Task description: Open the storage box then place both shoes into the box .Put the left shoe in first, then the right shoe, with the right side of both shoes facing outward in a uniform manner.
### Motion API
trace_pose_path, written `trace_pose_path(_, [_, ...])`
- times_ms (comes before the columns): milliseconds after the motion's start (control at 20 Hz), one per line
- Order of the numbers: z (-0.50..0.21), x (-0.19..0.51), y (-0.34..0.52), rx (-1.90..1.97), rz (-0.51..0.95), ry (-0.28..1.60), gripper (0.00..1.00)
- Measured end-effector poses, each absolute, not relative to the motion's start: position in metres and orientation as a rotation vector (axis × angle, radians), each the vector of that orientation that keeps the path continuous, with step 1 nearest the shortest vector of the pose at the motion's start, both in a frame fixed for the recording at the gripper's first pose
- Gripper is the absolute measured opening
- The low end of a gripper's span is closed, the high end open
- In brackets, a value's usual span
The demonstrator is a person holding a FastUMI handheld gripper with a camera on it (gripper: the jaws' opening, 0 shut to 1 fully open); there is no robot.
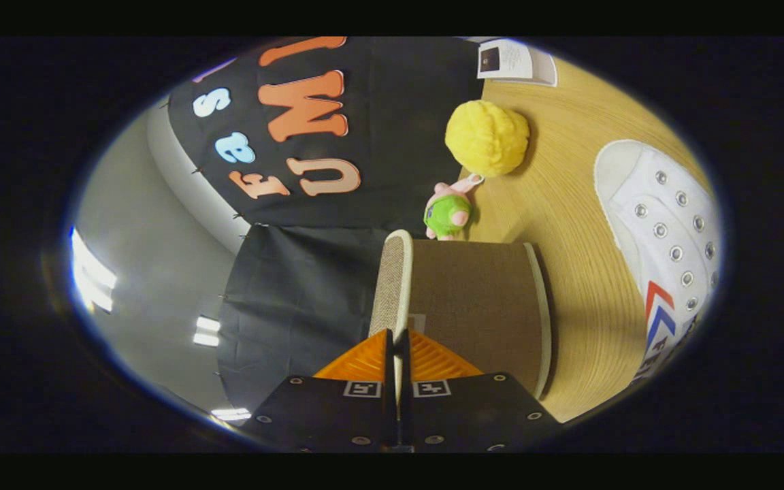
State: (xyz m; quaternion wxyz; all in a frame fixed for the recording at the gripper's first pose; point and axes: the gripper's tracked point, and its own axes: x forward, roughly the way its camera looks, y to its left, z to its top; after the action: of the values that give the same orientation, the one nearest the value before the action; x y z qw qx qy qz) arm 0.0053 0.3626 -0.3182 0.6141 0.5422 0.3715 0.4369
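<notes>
Ribbed pads meet almost flush at the gripper [395, 354], whose fingers are pinched on the pale edge of the storage box's lid [392, 286], a thin panel of coarse brown weave with a cream border; only that rim separates them. The view is rolled sideways, so the wooden table [569, 224] stands like a wall at 3 o'clock. The storage box [477, 306] lies just ahead of the fingers, from 12 to 2 o'clock, a rounded-cornered block in the same rough brown fabric with light piping. Beyond it at 12 o'clock sits a small plush toy [448, 214], green-bodied with pink limbs, and further out a fuzzy yellow ball [487, 138], lumpy and soft. At 2 to 3 o'clock, well apart from the box, lies a white canvas shoe [664, 224] with metal eyelets, a smooth rubber toe cap and red and blue chevrons. A paper sheet [518, 61] lies beyond the ball.
</notes>
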Motion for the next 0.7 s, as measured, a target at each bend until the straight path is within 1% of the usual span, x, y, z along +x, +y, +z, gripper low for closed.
trace_pose_path(100, [-0.29,0.005,0.352,1.315,1.063,0.786,0.01])
trace_pose_path(200, [-0.299,0.003,0.363,1.203,1.06,0.778,0.01])
trace_pose_path(300, [-0.299,0.005,0.364,1.191,1.058,0.806,0.01])
trace_pose_path(450, [-0.299,0.016,0.365,1.162,1.009,0.854,0.0])
trace_pose_path(600, [-0.279,0.019,0.365,1.221,0.943,0.935,0.0])
trace_pose_path(700, [-0.267,0.014,0.372,1.193,0.906,0.971,0.0])
